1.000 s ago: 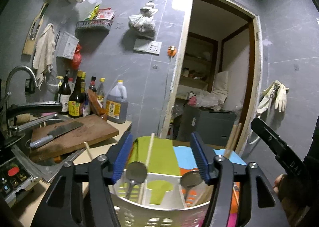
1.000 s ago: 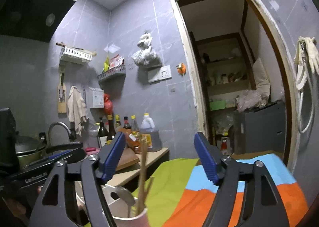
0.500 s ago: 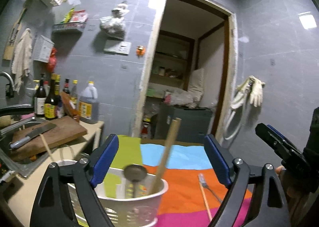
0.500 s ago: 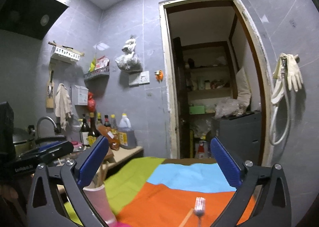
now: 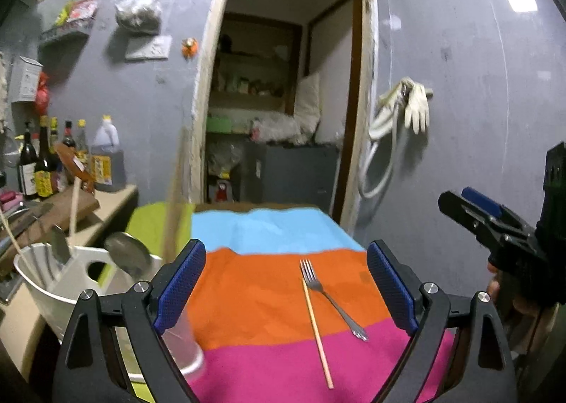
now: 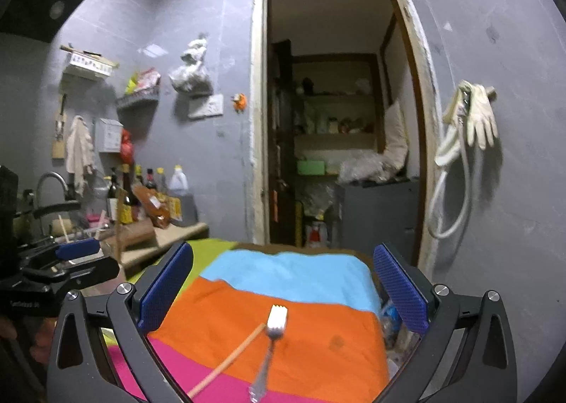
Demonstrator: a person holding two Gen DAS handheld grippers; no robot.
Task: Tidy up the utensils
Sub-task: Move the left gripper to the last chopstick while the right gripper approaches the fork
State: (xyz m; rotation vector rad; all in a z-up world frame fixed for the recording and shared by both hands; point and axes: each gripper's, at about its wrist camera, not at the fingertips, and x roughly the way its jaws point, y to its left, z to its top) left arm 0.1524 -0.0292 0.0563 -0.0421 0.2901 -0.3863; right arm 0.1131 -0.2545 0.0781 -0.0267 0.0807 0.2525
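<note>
Left view: my left claw (image 5: 284, 282) is spread wide and empty above the striped surface (image 5: 261, 282); the fork (image 5: 330, 298) and chopstick (image 5: 316, 330) lie between its fingers, the holder (image 5: 60, 275) off left. Right view: my right claw (image 6: 283, 291) gapes empty, fork (image 6: 270, 343) and chopstick (image 6: 230, 358) just below.

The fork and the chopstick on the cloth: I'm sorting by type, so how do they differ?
The fork is shiny metal with tines; the chopstick is a plain, pale wooden stick. The fork's handle angles to the right, while the chopstick runs straighter and reaches nearer the camera. Both lie flat on the striped cloth, far ends close together, outside the white holder, and neither gripper holds them.
</note>
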